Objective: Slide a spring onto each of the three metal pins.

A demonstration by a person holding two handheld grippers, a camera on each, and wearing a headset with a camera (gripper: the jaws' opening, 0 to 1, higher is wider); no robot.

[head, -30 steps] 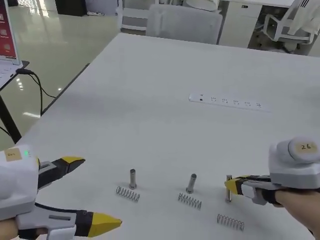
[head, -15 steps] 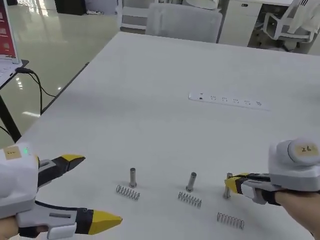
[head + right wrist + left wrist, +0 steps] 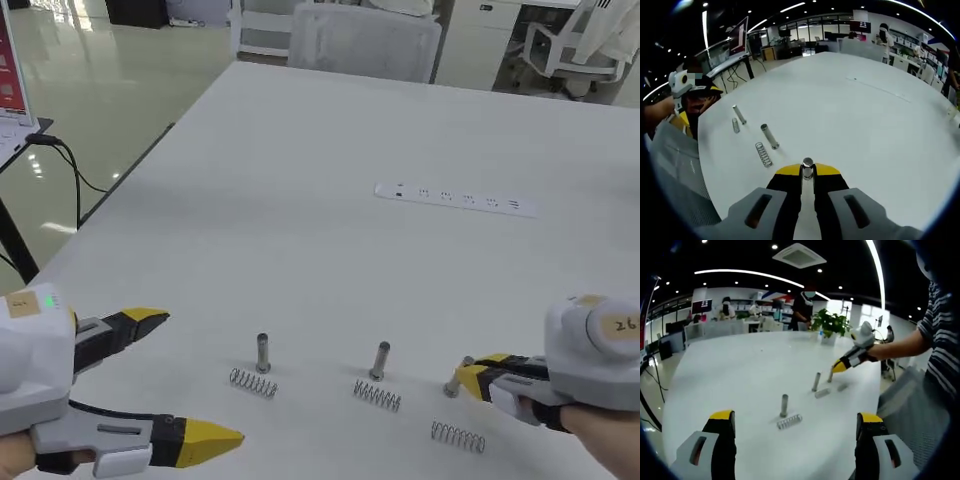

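Pinching the rightmost pin (image 3: 453,386) in your right gripper (image 3: 471,371), you hold it tilted, its head poking past the narrowed jaws. Its spring (image 3: 458,437) lies crosswise just nearer you. Your left gripper (image 3: 180,378) gapes wide, well apart.

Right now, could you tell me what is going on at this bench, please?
A person works with two grippers on a white table. The right gripper is shut on the rightmost pin, which tilts in its jaws. The other two pins stand upright, and all three springs lie on the table, none on a pin yet. The left gripper hangs open.
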